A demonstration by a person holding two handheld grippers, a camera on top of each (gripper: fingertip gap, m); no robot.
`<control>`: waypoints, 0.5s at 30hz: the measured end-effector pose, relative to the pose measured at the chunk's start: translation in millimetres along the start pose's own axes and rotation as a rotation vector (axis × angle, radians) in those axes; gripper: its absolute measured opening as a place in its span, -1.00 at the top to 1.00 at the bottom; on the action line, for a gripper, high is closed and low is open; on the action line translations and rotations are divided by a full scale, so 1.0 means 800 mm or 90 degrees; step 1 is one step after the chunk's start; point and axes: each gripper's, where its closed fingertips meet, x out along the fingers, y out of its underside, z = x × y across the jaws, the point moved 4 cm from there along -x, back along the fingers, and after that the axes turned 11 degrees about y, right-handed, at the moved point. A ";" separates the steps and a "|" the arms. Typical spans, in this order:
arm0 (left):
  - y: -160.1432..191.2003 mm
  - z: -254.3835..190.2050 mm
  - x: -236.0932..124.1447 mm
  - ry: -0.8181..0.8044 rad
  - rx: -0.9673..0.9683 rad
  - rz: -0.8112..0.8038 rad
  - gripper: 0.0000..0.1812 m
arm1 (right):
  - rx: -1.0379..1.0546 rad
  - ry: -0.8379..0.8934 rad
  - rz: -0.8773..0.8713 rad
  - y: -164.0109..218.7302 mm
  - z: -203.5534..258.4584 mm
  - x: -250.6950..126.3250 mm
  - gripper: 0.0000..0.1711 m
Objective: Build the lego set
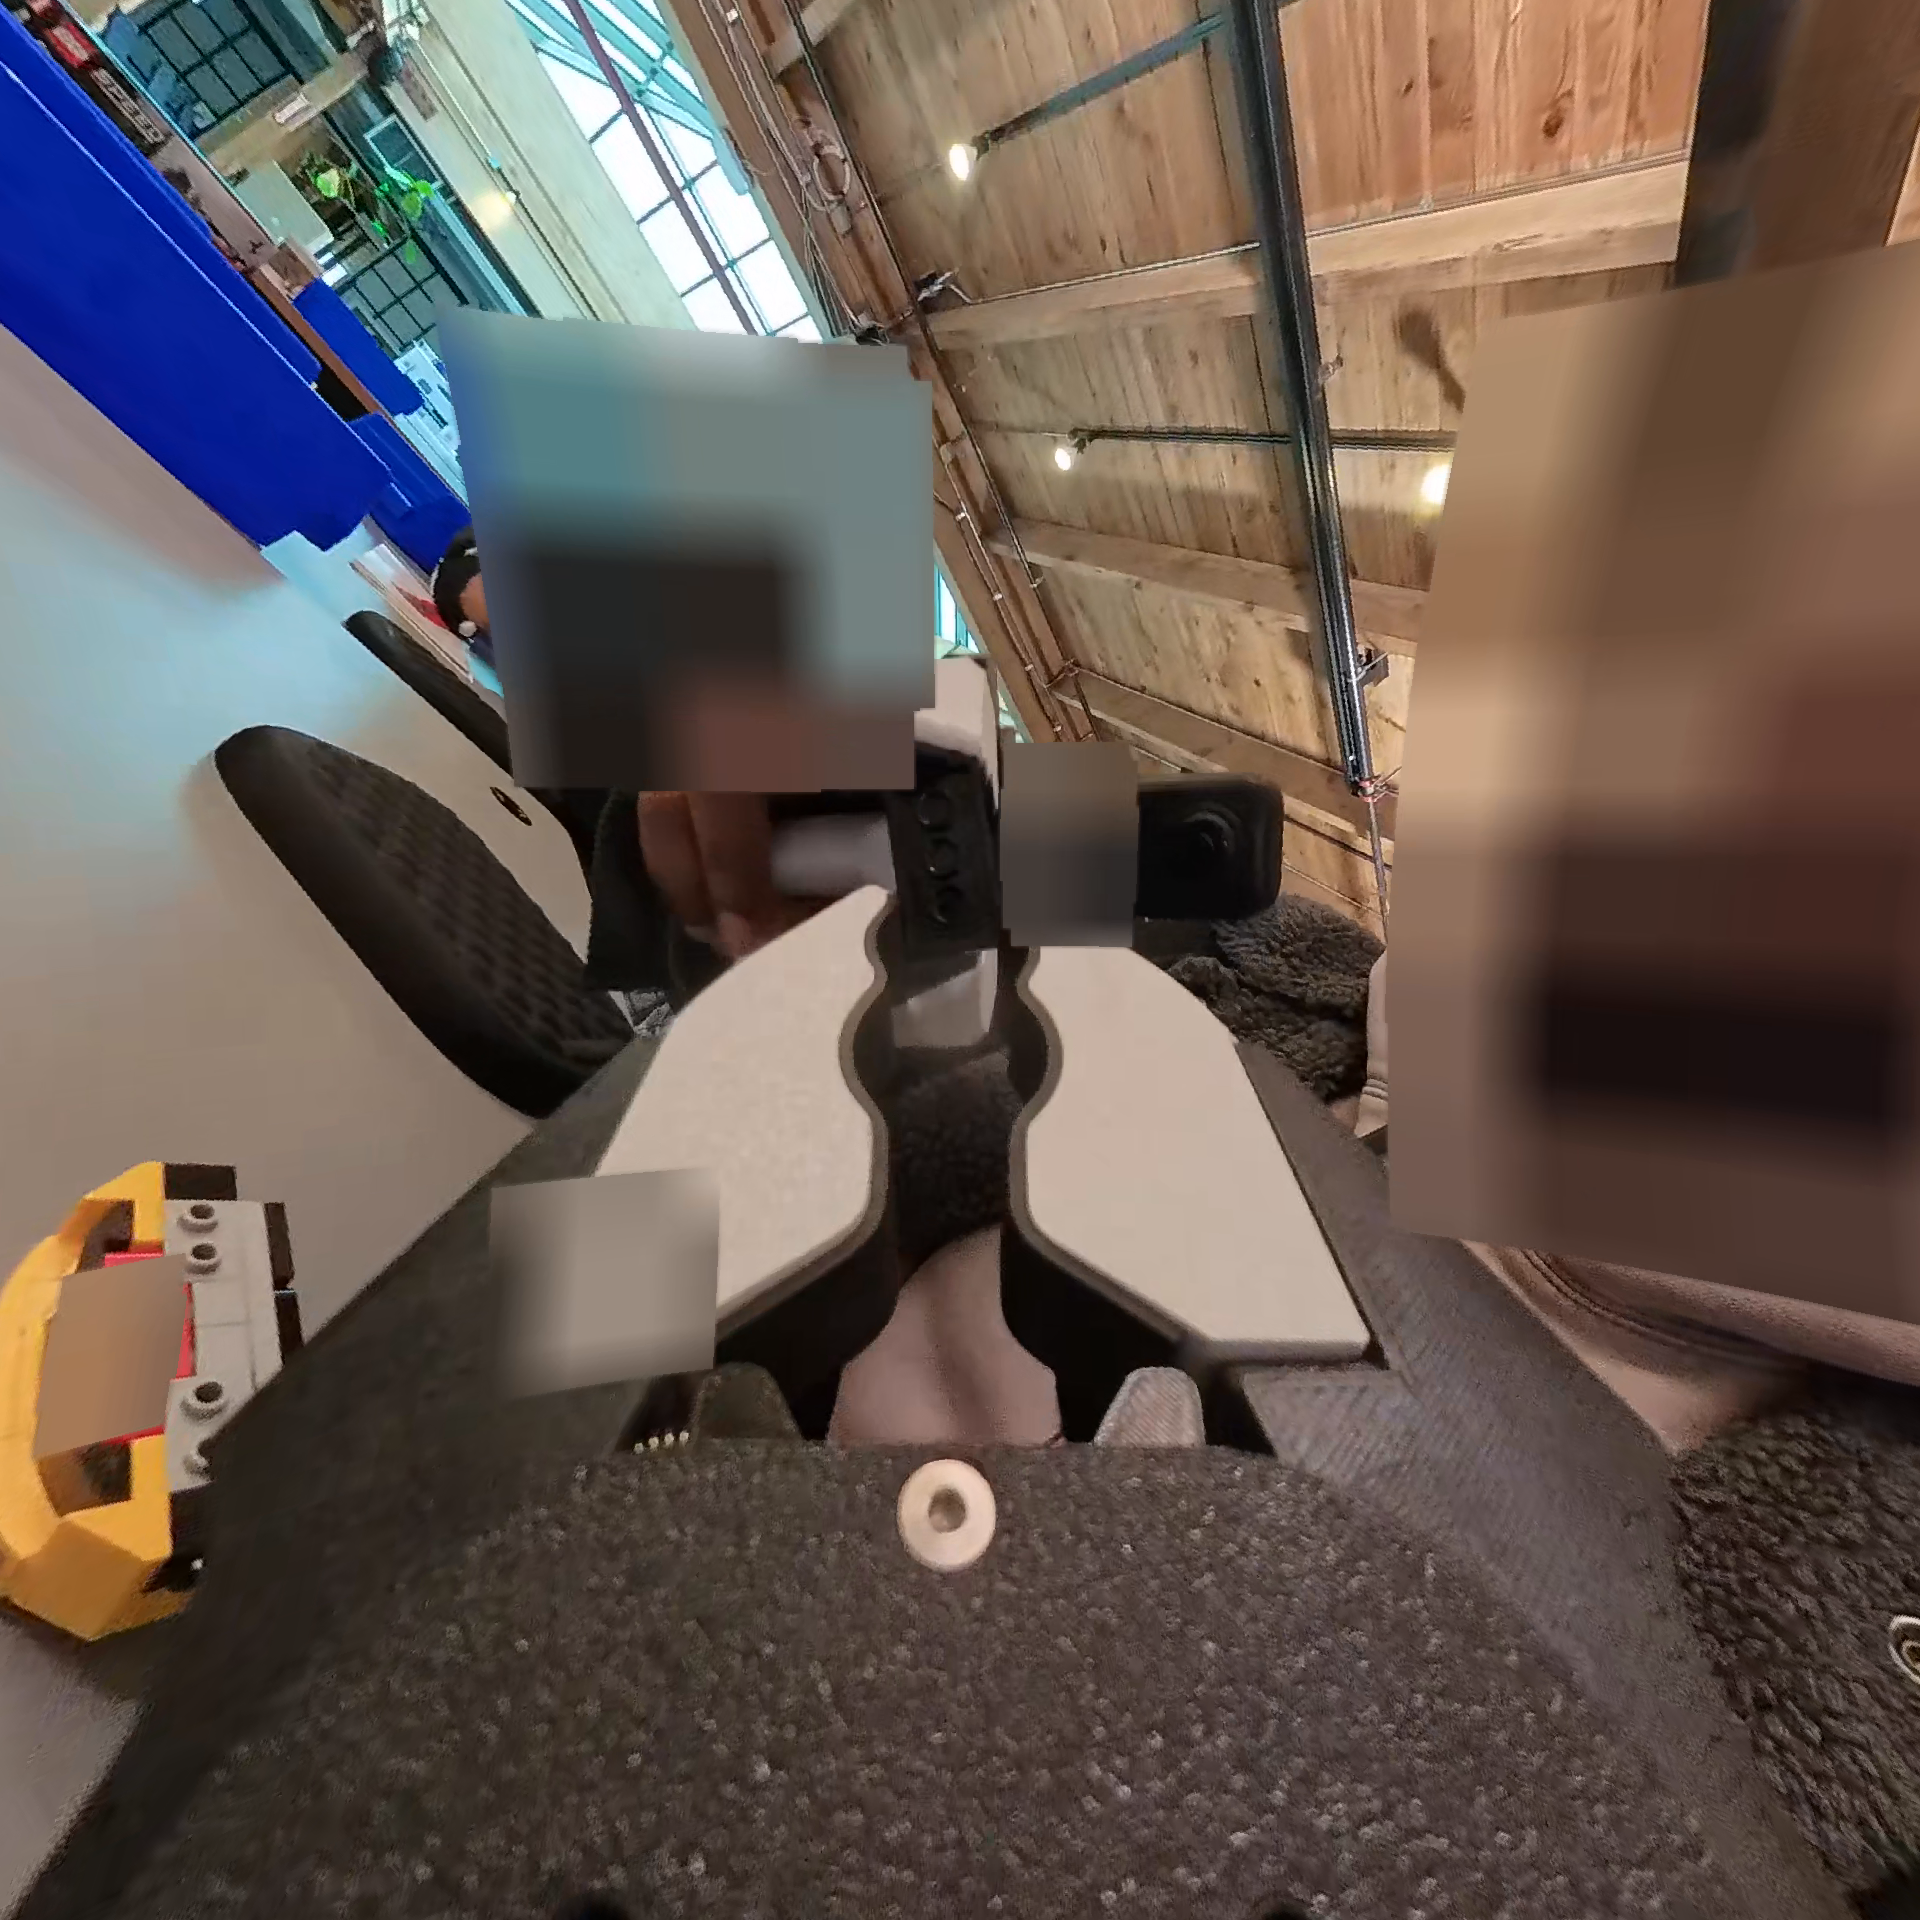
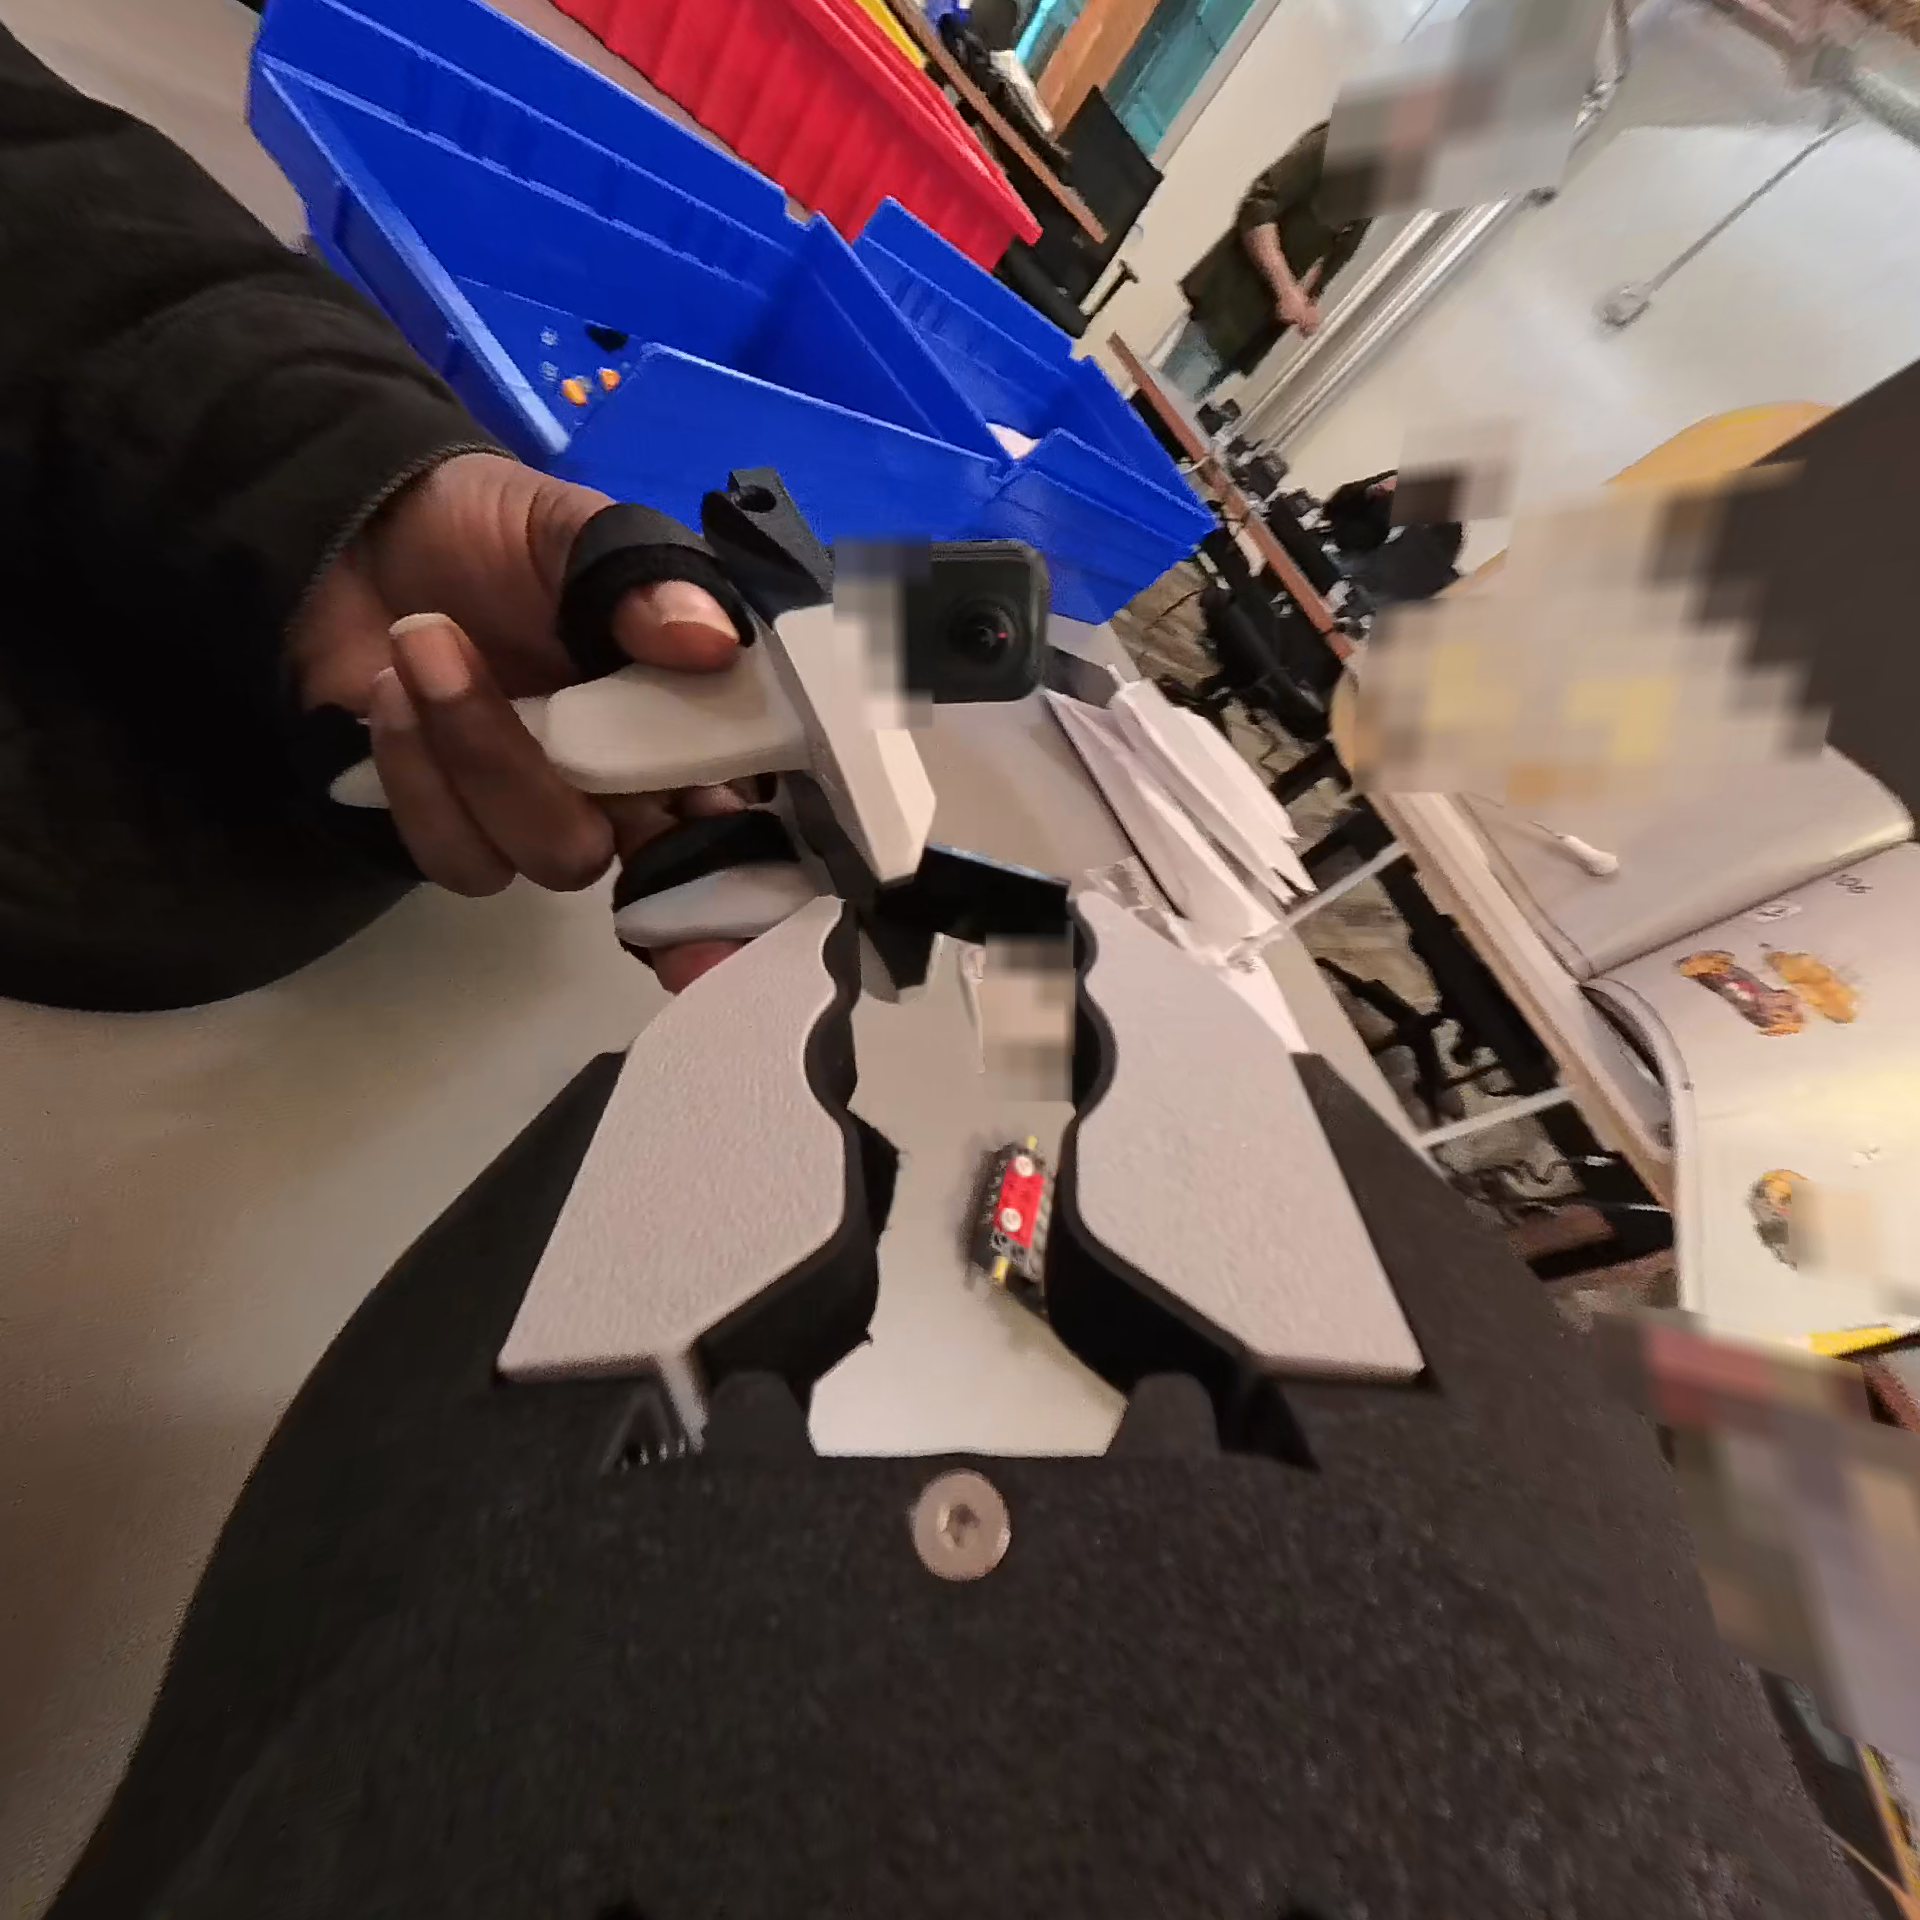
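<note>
Right wrist view: a small red-and-black lego piece lies on the table, seen in the gap between the right claw's fingers near the right one, its long axis roughly along them. That claw stands partly open, holding nothing. The left claw, also partly open and empty, points up and away from the table, with the yellow lego car off to its left.

A black strip above the blue bins at the top left has white letters on it. A small sign on a wooden beam nearby has words too, but they are too tiny to read. On the white table at the right are small hand-written marks near its edge. They are too small to make out.
</note>
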 end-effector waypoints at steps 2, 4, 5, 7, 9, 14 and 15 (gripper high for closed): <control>0.000 -0.003 0.002 0.012 -0.001 0.006 0.75 | 0.026 -0.056 -0.002 -0.001 0.002 -0.001 0.69; 0.001 -0.004 0.002 0.004 0.009 0.019 0.73 | 0.030 -0.114 0.004 0.000 0.005 -0.001 0.82; 0.001 -0.002 0.000 -0.011 0.018 0.028 0.78 | 0.023 -0.132 0.009 0.000 0.006 0.000 0.82; 0.001 0.000 -0.003 -0.015 0.014 0.027 0.85 | 0.018 -0.161 0.020 -0.002 0.005 0.004 0.82; -0.003 0.001 -0.006 -0.019 0.003 0.016 0.85 | 0.012 -0.172 0.031 0.000 0.002 0.007 0.82; -0.015 0.007 -0.032 -0.085 0.052 0.013 1.00 | 0.037 -0.163 0.059 0.021 0.001 -0.004 0.81; -0.019 0.009 -0.039 -0.105 0.066 0.015 1.00 | 0.049 -0.181 0.071 0.028 0.004 -0.011 0.81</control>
